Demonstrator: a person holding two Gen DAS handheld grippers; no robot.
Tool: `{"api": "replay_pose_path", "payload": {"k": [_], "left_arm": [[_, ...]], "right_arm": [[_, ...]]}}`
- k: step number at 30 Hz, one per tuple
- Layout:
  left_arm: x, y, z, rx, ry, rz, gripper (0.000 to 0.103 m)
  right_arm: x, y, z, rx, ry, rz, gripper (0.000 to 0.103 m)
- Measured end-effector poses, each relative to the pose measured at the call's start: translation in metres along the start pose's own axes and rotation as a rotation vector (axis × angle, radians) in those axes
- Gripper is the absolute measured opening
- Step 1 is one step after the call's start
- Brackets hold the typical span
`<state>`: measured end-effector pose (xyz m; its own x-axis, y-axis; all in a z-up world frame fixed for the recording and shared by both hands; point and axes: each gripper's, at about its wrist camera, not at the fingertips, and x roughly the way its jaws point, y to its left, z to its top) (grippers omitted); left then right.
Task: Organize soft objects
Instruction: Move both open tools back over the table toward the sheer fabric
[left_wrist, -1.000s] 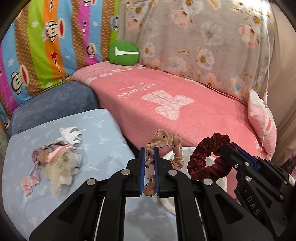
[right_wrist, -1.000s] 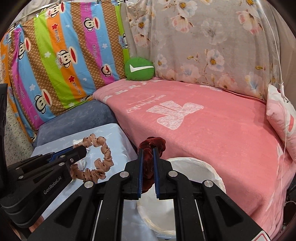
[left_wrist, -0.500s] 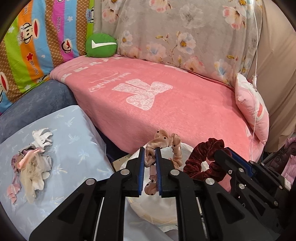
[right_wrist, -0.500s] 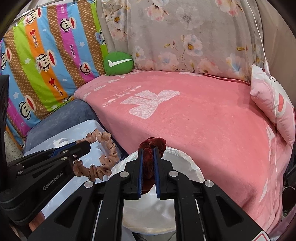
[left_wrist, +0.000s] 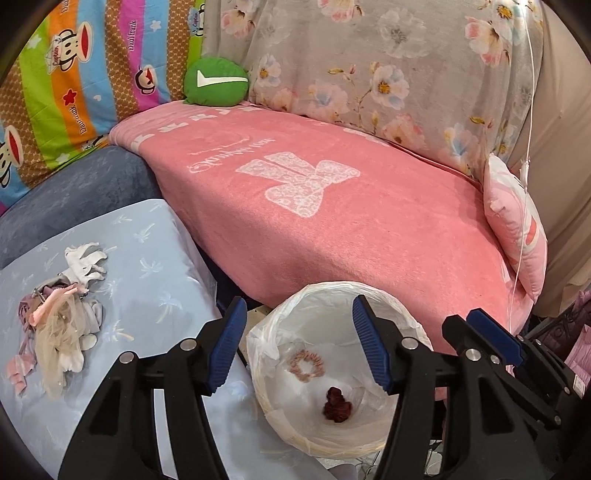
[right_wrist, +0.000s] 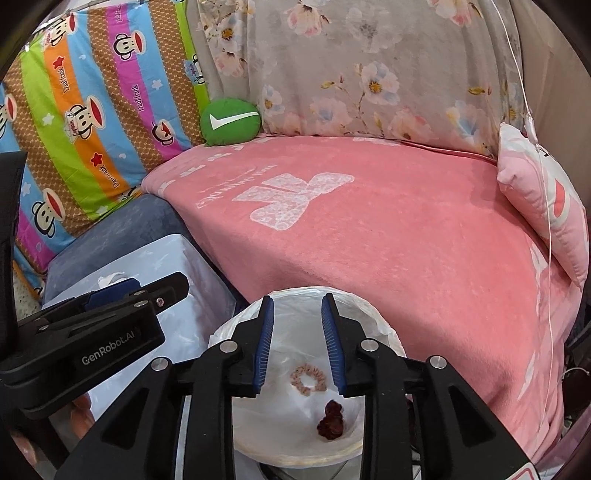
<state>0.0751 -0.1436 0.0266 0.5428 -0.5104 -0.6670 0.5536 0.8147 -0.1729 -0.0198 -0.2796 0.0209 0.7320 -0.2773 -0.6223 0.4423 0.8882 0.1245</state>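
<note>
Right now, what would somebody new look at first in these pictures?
Probably the white bin down front, with a pink scrunchie and a dark red scrunchie lying inside. Both claws, left claw and right claw, hang open above it. Behind spreads the big pink blanket, with a green cushion at its far corner.

The left gripper (left_wrist: 299, 347) points forward and downward, its two black fingers spread wide apart with the blue pads (left_wrist: 229, 343) facing each other and nothing between them. The right gripper (right_wrist: 297, 343) is also parted, though less widely, and holds nothing. The two sit side by side: the right gripper's blue-tipped fingers show at the right edge of the left wrist view, and the left gripper's body at the left of the right wrist view.
</note>
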Motion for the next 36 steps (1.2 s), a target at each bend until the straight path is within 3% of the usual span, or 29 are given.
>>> {"api": "replay_pose_path", "payload": {"k": [18,21,32,36], "left_arm": [[-0.020,0.045,-0.009,-0.061,-0.022,0.068,0.057],[-0.024,0.060,-0.012,-0.086,-0.024,0.089,0.066],[-0.042,0.127,-0.024,-0.169,-0.040,0.191,0.067],[-0.049,0.156,-0.031,-0.204,-0.039,0.236,0.075]], "right_arm": [[-0.003,0.048,-0.006,-0.069,0.007,0.060,0.034],[-0.002,0.061,-0.007,-0.085,0.011,0.075,0.036],[0.005,0.119,-0.016,-0.154,0.037,0.148,0.041],[0.009,0.146,-0.019,-0.183,0.052,0.182,0.042]]}}
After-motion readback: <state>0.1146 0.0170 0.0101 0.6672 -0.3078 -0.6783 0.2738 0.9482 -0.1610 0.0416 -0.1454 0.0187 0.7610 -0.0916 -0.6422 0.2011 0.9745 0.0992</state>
